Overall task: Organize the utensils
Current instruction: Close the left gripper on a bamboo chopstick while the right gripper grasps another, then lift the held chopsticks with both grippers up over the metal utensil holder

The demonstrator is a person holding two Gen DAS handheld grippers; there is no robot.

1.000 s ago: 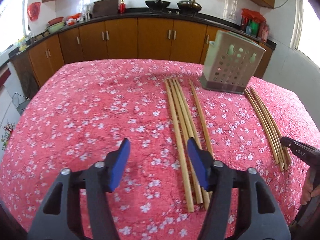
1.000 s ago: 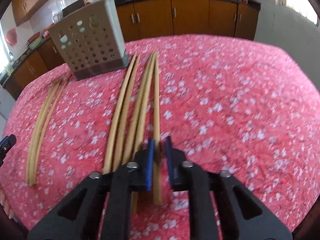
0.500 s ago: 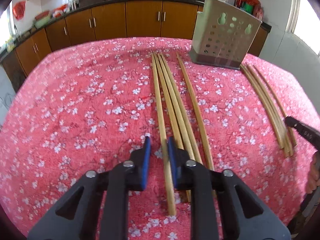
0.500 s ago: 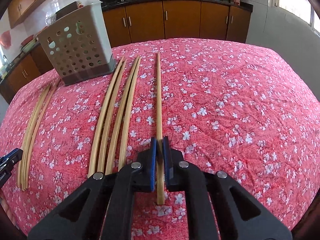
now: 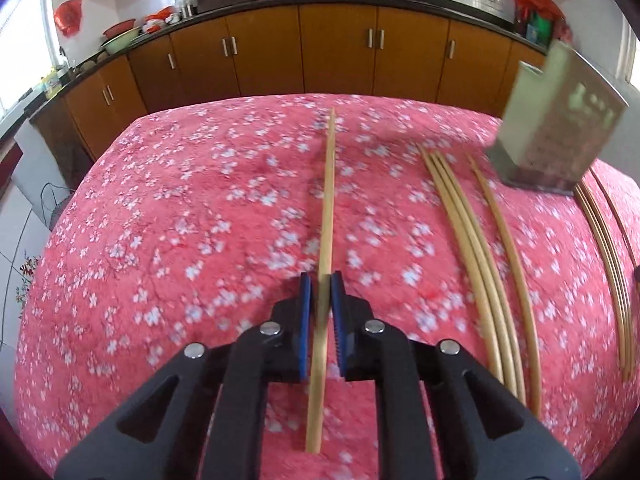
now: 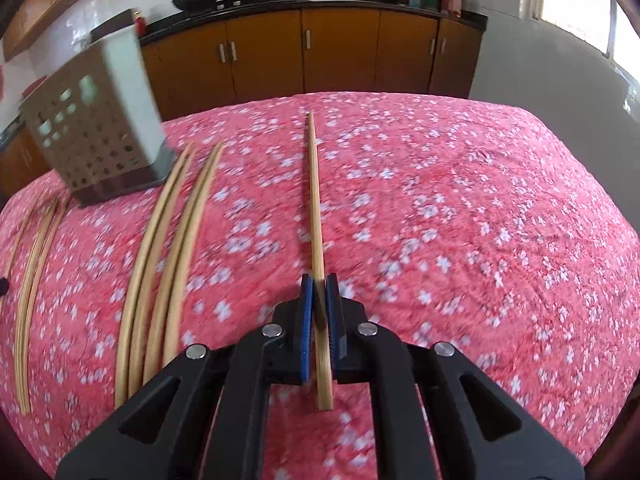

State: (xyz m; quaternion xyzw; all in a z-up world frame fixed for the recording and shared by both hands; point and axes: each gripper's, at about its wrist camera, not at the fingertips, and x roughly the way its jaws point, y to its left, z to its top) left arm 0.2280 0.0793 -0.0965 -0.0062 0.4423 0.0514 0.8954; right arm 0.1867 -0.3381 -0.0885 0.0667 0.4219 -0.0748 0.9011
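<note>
My left gripper (image 5: 320, 288) is shut on a long wooden chopstick (image 5: 328, 200) and holds it just above the red flowered cloth (image 5: 180, 220). My right gripper (image 6: 319, 290) is shut on another chopstick (image 6: 314, 184), lifted clear of the rest. A perforated beige utensil holder (image 5: 560, 120) stands at the back right in the left wrist view, and it also shows in the right wrist view (image 6: 96, 120) at the back left. Several loose chopsticks (image 5: 468, 240) lie beside it, also seen in the right wrist view (image 6: 168, 260).
More chopsticks lie past the holder (image 5: 608, 240), also in the right wrist view at far left (image 6: 32, 272). Brown kitchen cabinets (image 5: 340, 48) and a counter with woks stand behind the table. The table's far edge runs just behind the holder.
The left gripper has closed on a chopstick and carried it left, away from its group. The right gripper has lifted its chopstick to the right, away from the others.
</note>
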